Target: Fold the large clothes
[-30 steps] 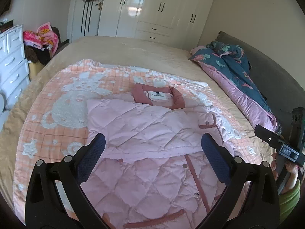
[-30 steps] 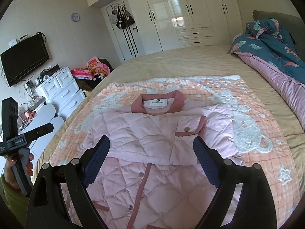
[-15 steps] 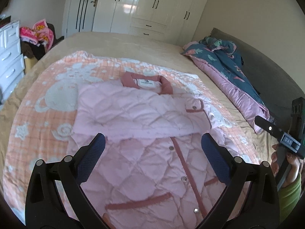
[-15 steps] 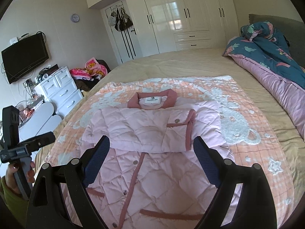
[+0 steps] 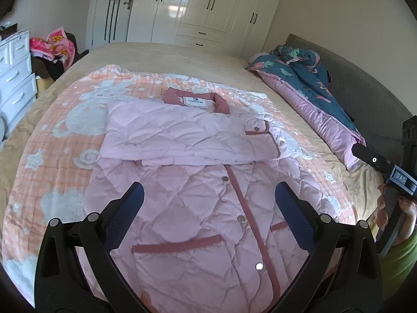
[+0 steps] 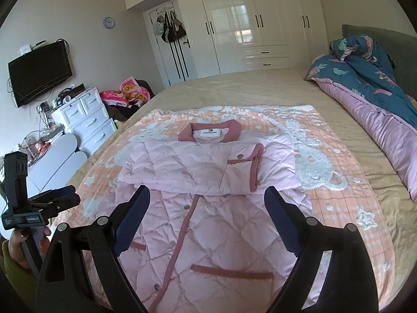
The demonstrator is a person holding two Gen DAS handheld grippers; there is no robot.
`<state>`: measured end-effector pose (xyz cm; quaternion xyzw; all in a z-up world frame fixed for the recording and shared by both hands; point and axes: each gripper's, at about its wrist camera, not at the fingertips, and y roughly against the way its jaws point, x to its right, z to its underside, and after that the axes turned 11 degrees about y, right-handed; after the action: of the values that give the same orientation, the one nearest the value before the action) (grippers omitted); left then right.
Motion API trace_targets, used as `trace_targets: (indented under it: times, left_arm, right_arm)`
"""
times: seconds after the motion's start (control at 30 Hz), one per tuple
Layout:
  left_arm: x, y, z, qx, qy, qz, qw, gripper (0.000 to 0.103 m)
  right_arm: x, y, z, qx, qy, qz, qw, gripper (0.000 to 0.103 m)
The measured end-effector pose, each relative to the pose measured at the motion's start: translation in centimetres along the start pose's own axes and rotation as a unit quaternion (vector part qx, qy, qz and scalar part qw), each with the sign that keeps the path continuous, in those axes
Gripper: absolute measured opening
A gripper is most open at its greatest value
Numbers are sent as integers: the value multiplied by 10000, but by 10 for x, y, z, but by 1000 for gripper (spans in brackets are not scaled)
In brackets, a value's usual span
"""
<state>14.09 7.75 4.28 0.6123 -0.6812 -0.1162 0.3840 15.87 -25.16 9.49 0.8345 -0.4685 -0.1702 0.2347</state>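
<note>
A pink quilted jacket [image 5: 187, 208] with a dusty-rose collar, placket and pocket trim lies front-up on a peach patterned blanket [image 5: 52, 156] on the bed. Both sleeves are folded across its chest. My left gripper [image 5: 208, 203] hovers open above the jacket's lower half, nothing between its blue pads. My right gripper [image 6: 207, 208] hangs open too, over the same jacket [image 6: 208, 172] near the middle of its front. Each gripper shows at the edge of the other's view, the right gripper [image 5: 383, 167] at the far right and the left gripper [image 6: 44, 206] at the far left, held by hands.
A rolled teal and lilac quilt [image 6: 378, 99] lies along the right side of the bed by the grey headboard. White drawers [image 6: 86, 122] and a heap of clothes [image 6: 127, 94] stand left of the bed. White wardrobes [image 6: 260, 26] fill the far wall.
Both grippers have drawn back toward the jacket's hem, so more of its lower front with snaps and pocket trim shows. Both stayed open; the jacket has not moved.
</note>
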Motion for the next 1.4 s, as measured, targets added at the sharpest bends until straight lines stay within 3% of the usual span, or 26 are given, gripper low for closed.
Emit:
trace_targets:
  times: [0.63,1.4]
  left_arm:
    - [-5,19,43,-91,70,-273,9996,95]
    - [-33,19,78,-256,181,-759,9966,95]
  right_arm:
    - [2,28,50,-324,19,6,9995,89]
    - [28,31,107,-930,-193,248,9952,89]
